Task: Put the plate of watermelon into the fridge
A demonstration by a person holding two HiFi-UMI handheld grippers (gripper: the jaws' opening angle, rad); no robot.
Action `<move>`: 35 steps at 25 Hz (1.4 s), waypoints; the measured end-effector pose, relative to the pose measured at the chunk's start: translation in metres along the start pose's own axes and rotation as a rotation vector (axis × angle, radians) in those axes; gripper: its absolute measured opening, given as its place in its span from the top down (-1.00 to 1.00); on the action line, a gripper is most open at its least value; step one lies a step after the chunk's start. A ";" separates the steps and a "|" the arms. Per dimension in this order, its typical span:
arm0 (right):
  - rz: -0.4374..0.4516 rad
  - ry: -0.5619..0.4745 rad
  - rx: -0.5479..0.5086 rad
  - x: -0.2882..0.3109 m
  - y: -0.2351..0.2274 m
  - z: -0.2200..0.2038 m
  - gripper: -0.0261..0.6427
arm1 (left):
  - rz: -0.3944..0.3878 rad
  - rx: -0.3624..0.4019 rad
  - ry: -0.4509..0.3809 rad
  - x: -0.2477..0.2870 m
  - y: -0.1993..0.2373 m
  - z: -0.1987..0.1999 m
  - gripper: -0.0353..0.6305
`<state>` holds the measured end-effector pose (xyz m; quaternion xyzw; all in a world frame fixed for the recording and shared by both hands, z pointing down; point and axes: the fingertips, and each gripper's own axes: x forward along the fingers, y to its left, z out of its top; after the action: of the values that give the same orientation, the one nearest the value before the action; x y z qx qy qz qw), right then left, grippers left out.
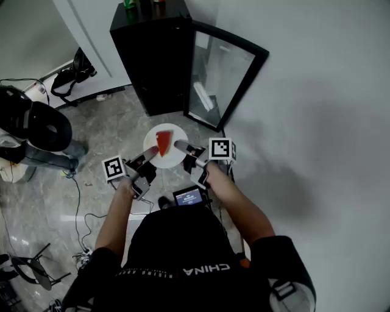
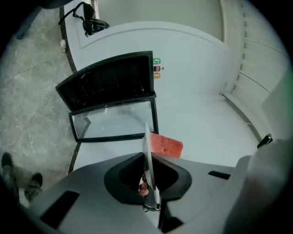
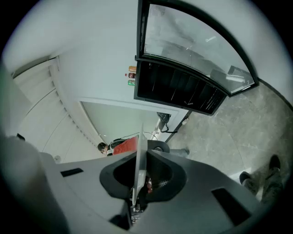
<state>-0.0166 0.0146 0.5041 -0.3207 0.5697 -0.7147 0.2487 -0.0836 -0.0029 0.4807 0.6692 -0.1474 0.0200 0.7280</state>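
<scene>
- Head view: a person stands on a grey stone-patterned floor point(image 1: 103, 131), one gripper in each hand, both raised at centre frame.
- White plate point(image 1: 173, 159) is held between the two grippers in mid-air, roughly level, at centre frame, just below the fridge and clear of it.
- A red watermelon point(image 1: 163, 142) wedge lies on the plate's middle, its point towards the person.
- Left gripper point(image 1: 148, 155): jaws pinched onto the plate's left rim. In its own view the plate shows edge-on, a thin white blade clamped between the two dark pads, with the watermelon just right of the rim.
- Right gripper point(image 1: 180, 145): jaws pressed onto the plate's right rim. Its own view shows the same thin edge gripped between the pads, with the red wedge to the left.
- Black fridge point(image 1: 155, 61) stands in the upper middle of the head view, against a white wall.
- Its glass door point(image 1: 222, 76) hangs swung open to the right; a pale reflection streaks the pane.
- Small bottles point(image 1: 143, 5) sit on the fridge top, at the top edge of the frame.
- Black office chair point(image 1: 36, 125) is at far left; a dark bag point(image 1: 76, 70) lies above it by the wall.
- A cable point(image 1: 79, 201) trails over the floor at lower left.
</scene>
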 end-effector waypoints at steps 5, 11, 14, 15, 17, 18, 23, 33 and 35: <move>0.015 -0.002 0.024 0.002 0.000 -0.001 0.83 | -0.002 -0.008 0.001 0.000 0.001 0.000 0.80; 0.007 -0.002 0.002 0.001 0.000 0.000 0.83 | -0.004 -0.010 0.003 0.000 0.000 -0.001 0.80; 0.007 -0.006 0.014 0.001 0.002 -0.001 0.83 | -0.005 -0.004 0.006 0.000 -0.001 -0.001 0.80; 0.008 -0.008 0.017 0.000 0.002 -0.002 0.83 | -0.004 -0.002 0.009 0.000 -0.001 -0.001 0.80; 0.010 -0.010 0.020 0.000 0.004 -0.002 0.83 | -0.004 -0.003 0.011 0.000 -0.001 -0.001 0.80; 0.010 -0.011 0.022 0.000 0.004 -0.002 0.83 | -0.006 -0.006 0.011 0.000 -0.001 -0.001 0.80; 0.000 -0.007 0.006 -0.001 0.001 -0.002 0.83 | -0.004 -0.011 0.010 0.000 0.000 -0.002 0.80; -0.005 -0.002 0.011 -0.001 0.002 -0.001 0.83 | -0.005 -0.012 0.012 0.000 -0.001 -0.002 0.80; -0.002 -0.005 0.023 -0.001 0.004 -0.002 0.83 | -0.002 -0.011 0.012 0.000 -0.001 -0.002 0.80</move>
<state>-0.0180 0.0160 0.5001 -0.3203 0.5604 -0.7207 0.2530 -0.0830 -0.0010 0.4797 0.6652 -0.1424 0.0226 0.7326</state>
